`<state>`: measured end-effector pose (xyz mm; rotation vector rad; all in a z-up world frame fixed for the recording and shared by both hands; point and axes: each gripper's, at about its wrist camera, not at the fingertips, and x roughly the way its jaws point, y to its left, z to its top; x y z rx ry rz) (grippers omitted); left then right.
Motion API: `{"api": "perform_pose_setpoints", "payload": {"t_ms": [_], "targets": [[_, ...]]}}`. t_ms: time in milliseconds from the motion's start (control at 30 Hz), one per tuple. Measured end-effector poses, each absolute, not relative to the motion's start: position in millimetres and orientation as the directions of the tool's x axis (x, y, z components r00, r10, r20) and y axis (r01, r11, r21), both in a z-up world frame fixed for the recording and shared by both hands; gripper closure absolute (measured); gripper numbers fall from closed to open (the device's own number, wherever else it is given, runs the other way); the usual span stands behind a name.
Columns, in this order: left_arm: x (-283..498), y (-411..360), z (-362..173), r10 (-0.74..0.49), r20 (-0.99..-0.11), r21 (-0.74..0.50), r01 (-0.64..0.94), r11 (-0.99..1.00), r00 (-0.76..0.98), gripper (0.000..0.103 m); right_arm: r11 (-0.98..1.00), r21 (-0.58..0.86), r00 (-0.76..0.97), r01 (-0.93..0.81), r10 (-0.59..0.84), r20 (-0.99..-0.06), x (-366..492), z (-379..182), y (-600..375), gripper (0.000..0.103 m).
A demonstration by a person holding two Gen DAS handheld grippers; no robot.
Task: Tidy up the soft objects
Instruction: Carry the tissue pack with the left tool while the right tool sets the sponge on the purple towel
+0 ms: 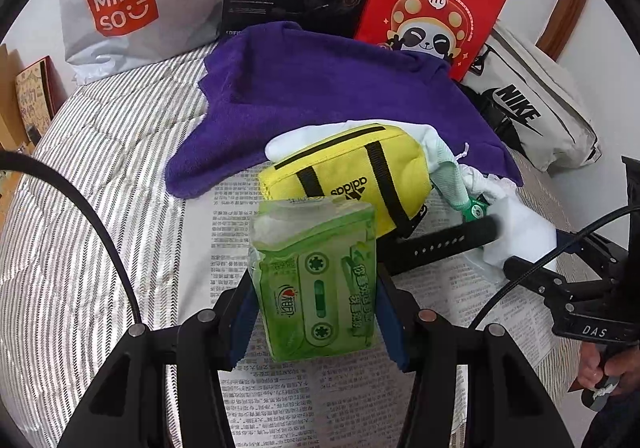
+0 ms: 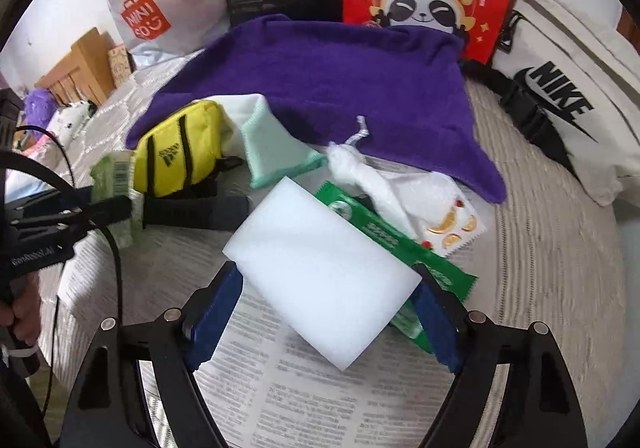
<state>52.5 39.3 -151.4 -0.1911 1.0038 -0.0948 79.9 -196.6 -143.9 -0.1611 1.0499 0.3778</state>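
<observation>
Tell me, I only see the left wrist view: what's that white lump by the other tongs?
Observer: It's a white rectangular foam block, sitting between the right tongs, with both blue pads against its edges.
Child: Is anything under it?
Observer: A long green foil sachet passes behind the block and sticks out on its right side.
Child: Anything else I can't see?
Observer: A small white packet printed with orange slices lies just below the purple towel.
</observation>
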Motion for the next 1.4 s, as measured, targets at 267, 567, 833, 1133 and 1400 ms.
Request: {"api": "perform_pose_setpoints", "payload": {"t_ms": [267,567,833,1133,1400], "targets": [[51,54,-138,-0.155,-0.817,-0.207,-0.031,0.978,0.555,0.052,0.951,0.042,0.468,-0.305,0.188,-0.864,90,-133,-220,0.02],[50,67,-121,-0.123,-0.809,-0.183,-0.048,0.982,0.575,0.052,0.959,0.045,0.49,-0.28,0.182,-0.853,95,-121,-228,0.02],[53,78,-107,-0.1,-0.796,-0.169,-0.061,0.984,0.597,0.052,0.962,0.057,0.506,-0.267,0.19,-0.841,103,-109,-234,0.02],[63,85,-96,-0.09,-0.784,-0.16,-0.061,0.985,0.614,0.052,0.967,0.07,0.527,-0.247,0.195,-0.827,117,-97,-237,0.02],[83,90,-88,-0.083,-0.778,-0.146,-0.051,0.988,0.623,0.052,0.969,0.066,0.545,-0.24,0.19,-0.817,137,-89,-232,0.02]]}}
